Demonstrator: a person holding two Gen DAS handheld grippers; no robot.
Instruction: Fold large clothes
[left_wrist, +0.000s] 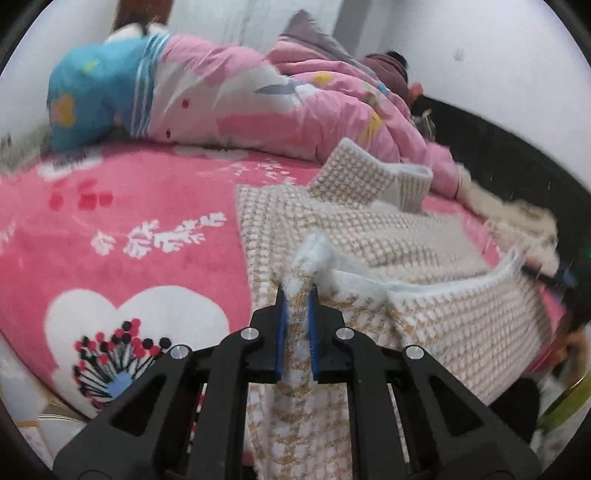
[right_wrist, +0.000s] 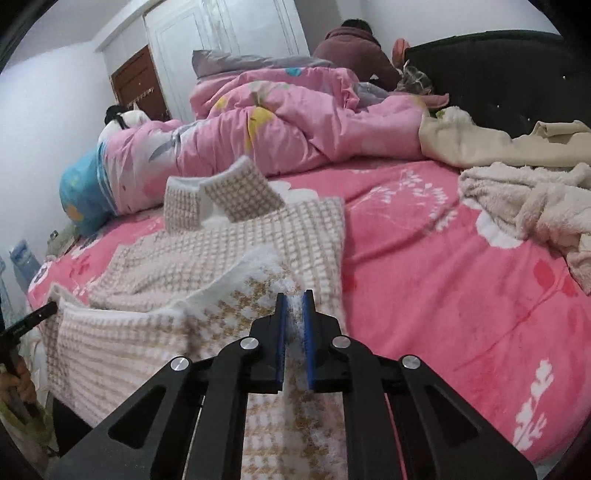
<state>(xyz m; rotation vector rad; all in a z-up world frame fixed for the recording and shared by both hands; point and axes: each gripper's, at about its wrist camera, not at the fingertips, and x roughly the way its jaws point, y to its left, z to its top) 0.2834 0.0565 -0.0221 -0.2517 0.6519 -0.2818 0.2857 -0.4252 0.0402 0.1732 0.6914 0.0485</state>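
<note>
The checked garment is pinched by the left gripper and right gripper at what appears, through blur, the near hem, lifted off the pink bedspread.

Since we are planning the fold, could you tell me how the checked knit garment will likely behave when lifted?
The checked knit garment likely behaves floppily: its raised hem sags between the left gripper and right gripper. Its fuzzy, thick weave probably resists slipping. It looks bulky, perhaps moderately heavy.

The pink bed is bare in the middle. A big pink quilt blocks the far side, and fluffy towels block the right.
</note>
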